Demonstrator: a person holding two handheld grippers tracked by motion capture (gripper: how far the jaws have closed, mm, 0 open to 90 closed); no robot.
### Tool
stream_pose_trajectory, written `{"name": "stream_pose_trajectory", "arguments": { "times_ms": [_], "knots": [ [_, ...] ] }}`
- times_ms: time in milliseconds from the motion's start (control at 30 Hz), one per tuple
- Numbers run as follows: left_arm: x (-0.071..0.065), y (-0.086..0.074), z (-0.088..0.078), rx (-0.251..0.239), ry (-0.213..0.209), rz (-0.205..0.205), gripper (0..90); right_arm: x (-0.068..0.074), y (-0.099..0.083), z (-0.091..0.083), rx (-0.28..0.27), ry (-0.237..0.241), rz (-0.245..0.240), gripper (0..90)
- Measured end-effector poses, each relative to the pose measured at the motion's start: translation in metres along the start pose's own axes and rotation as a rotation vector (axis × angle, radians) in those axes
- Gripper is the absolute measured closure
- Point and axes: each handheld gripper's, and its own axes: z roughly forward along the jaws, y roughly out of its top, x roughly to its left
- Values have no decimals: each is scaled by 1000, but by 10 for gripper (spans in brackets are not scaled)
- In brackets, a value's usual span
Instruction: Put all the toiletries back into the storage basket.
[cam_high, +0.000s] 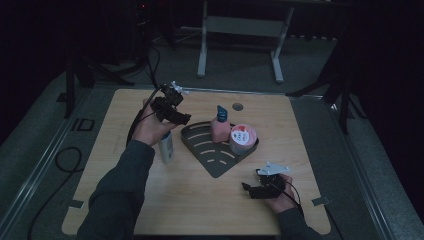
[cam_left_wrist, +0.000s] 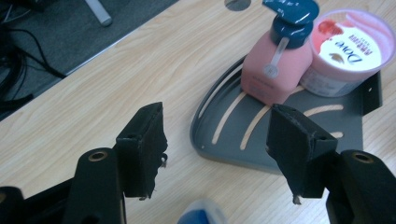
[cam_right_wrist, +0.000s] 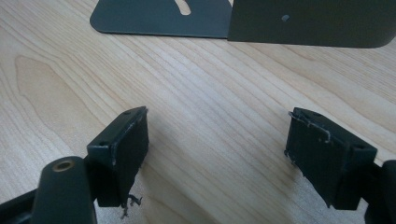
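Observation:
A dark grey corner rack (cam_high: 212, 160) lies in the middle of the wooden table. On it stand a pink pump bottle (cam_high: 219, 127) with a blue top and a pink Dove jar (cam_high: 243, 138), side by side. A white bottle (cam_high: 166, 148) stands just left of the rack, under my left hand. My left gripper (cam_high: 183, 119) hovers above it, open and holding nothing. In the left gripper view the jaws (cam_left_wrist: 217, 140) frame the rack (cam_left_wrist: 233, 144), with the pump bottle (cam_left_wrist: 275, 70) and jar (cam_left_wrist: 348, 51) beyond and a blue cap (cam_left_wrist: 201, 215) below. My right gripper (cam_high: 248, 190) rests open near the table's front right.
In the right gripper view the open gripper (cam_right_wrist: 217, 140) stands over bare wood, with the rack's flat edge (cam_right_wrist: 154, 21) and its upright wall (cam_right_wrist: 313, 21) ahead. A round cable hole (cam_high: 237, 106) sits at the table's back. A metal frame (cam_high: 240, 30) and cables (cam_high: 65, 160) lie on the floor.

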Motion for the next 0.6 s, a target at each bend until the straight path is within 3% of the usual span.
{"name": "stream_pose_trajectory", "arguments": {
  "times_ms": [600],
  "knots": [
    [10, -25, -8, 57, 18, -38, 316, 0, 0, 0, 1, 1, 0, 206]
  ]
}}
